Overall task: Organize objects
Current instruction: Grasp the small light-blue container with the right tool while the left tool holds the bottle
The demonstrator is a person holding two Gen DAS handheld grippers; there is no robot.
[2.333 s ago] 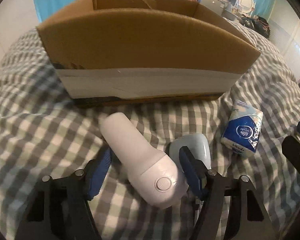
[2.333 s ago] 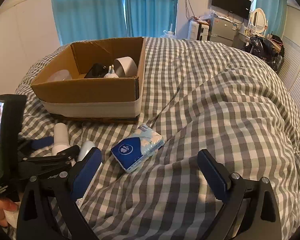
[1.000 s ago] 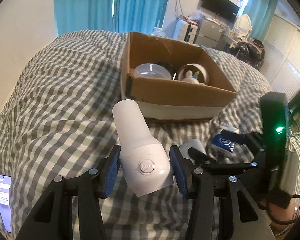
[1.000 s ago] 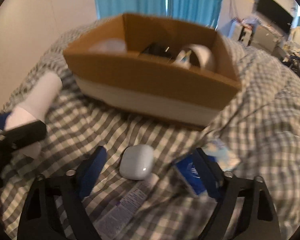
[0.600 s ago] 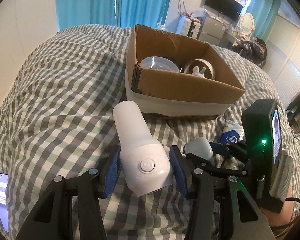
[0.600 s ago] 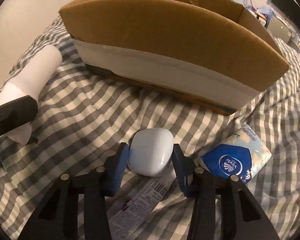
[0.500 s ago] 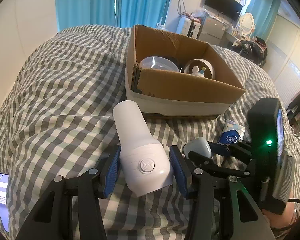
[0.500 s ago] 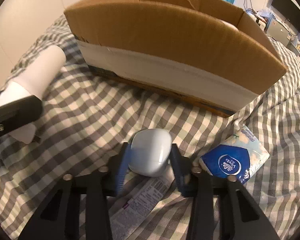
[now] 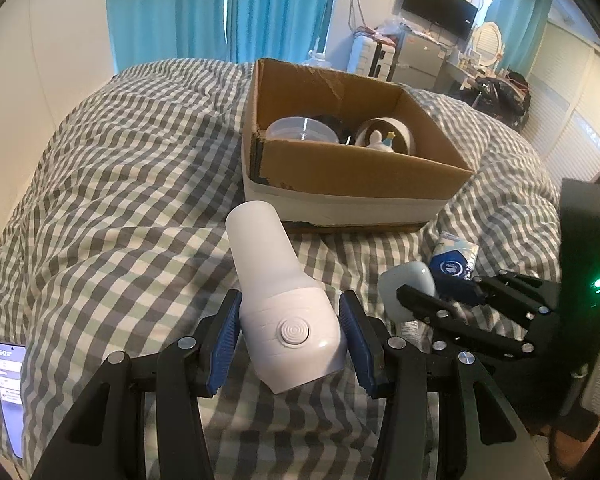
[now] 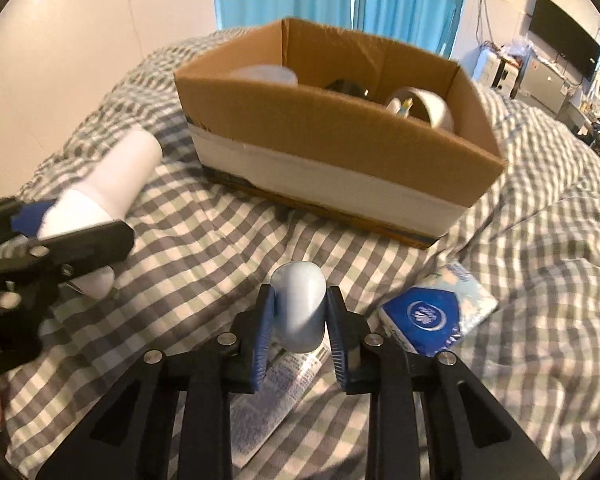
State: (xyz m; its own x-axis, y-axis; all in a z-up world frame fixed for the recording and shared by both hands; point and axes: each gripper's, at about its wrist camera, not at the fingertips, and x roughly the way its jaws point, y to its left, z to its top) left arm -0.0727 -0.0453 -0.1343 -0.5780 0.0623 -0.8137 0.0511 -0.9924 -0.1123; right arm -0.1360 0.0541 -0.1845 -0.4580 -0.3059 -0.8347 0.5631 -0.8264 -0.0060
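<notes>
My left gripper [image 9: 289,298] is shut on a white handheld device [image 9: 278,292] with a round button, held above the checked bedding and pointing toward the cardboard box [image 9: 356,172]. In the right wrist view my right gripper [image 10: 300,294] has its jaws closing on a pale blue-grey rounded case [image 10: 298,280]. Both blue pads press on the case's sides. The left gripper and the white device [image 10: 116,184] show at that view's left edge.
The box holds a clear plastic container [image 9: 300,130] and a round item with a small figurine [image 9: 384,138]. A blue tissue pack [image 10: 436,316] lies right of the case. Beneath my right gripper lies a printed tube [image 10: 276,396]. A phone [image 9: 10,396] rests on the bedding, far left.
The right gripper's jaws came in from wide apart onto the rounded case, then lifted it a little off the bedding. The left gripper kept still with the white device.
</notes>
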